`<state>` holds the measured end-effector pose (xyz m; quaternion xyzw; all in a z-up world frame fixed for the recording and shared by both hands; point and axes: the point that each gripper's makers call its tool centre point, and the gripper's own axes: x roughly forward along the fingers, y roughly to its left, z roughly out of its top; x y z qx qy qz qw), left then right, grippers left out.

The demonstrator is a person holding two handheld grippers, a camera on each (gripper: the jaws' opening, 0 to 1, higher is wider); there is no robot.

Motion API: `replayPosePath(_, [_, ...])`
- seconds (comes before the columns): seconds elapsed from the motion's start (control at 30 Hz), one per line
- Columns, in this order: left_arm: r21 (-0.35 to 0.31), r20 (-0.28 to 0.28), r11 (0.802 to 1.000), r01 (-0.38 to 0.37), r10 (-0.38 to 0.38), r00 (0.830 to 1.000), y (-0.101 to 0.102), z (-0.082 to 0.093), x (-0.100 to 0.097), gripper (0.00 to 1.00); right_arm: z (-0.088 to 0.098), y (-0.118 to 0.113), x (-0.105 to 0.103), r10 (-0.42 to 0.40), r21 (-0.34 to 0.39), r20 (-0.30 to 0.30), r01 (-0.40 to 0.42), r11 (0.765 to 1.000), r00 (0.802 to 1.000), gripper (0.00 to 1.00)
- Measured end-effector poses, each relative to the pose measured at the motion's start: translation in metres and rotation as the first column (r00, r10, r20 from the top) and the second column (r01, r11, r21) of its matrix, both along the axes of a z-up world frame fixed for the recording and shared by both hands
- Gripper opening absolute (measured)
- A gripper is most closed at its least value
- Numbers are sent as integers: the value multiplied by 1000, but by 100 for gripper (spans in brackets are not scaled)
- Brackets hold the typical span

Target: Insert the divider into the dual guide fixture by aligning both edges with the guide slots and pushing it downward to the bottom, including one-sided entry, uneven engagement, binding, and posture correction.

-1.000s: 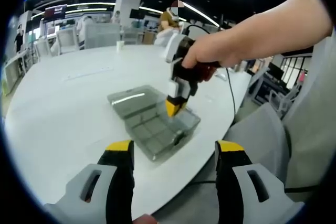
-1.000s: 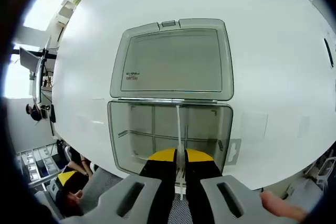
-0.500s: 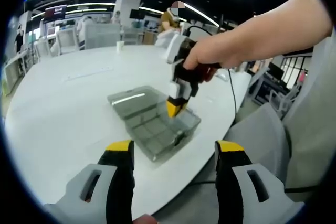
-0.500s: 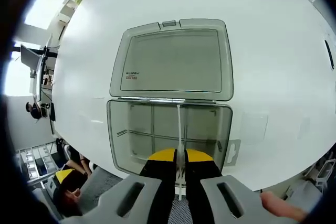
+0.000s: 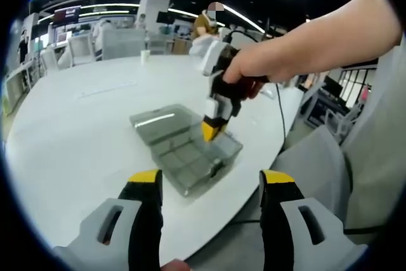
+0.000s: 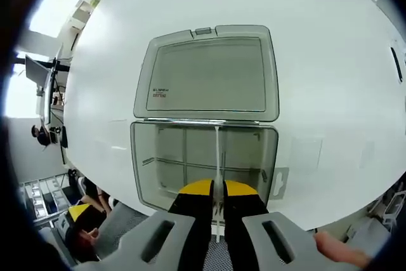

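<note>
A clear grey compartment box point(image 5: 184, 150) lies on the white table with its lid point(image 6: 209, 74) folded flat open behind the tray point(image 6: 168, 150). The tray has fixed cross walls and guide slots. A thin clear divider point(image 6: 217, 157) stands on edge across the tray's middle, reaching from the hinge-side wall back to my right gripper point(image 6: 217, 187), which is shut on its near end. From the left gripper view, a hand holds that right gripper point(image 5: 212, 131) tips-down over the tray's near-right side. My left gripper point(image 5: 212, 179) hangs open short of the box, holding nothing.
The round white table point(image 5: 76, 125) ends just behind the box, with a grey chair point(image 5: 317, 157) past the edge. A black cable point(image 5: 280, 115) runs across the table at right. A latch tab point(image 6: 280, 182) sticks out from the tray's right side. Office desks stand far back.
The right gripper view has drawn back a hair from the box, with the divider still held. The left gripper has not moved.
</note>
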<state>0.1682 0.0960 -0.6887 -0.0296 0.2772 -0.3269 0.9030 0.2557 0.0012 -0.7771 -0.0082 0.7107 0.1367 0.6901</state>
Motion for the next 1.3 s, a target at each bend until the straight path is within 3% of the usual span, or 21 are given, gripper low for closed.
replayPosePath(0.83, [-1, 5, 1000, 11, -11, 1000, -5, 0, 0, 60, 7, -3, -3, -32, 14, 15, 32, 999, 999, 0])
replayPosePath(1.3, [-1, 4, 1000, 10, -10, 1000, -5, 0, 0, 60, 0, -6, 5, -39, 15, 10, 39, 999, 999, 0])
